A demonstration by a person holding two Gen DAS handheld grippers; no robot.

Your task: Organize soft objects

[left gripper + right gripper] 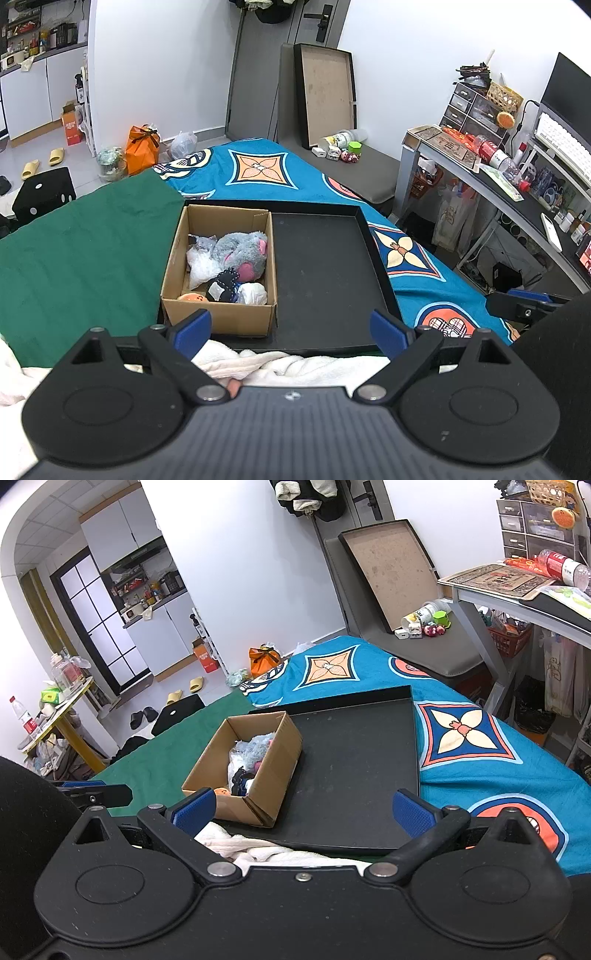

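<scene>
Right now we hold both tools back at the near edge of the bed: the left tool point(291, 328) and the right tool point(304, 810) each gape wide, gripping nothing. Soft toys point(242, 254) sit bunched in the cardboard box point(221, 317) on the black tray's point(325, 266) left side, its right side bare.

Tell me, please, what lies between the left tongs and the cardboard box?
In the left wrist view, white towel and tray rim.

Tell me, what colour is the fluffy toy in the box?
Grey with pink patches; the fluffy toy shows best in the left wrist view.
</scene>
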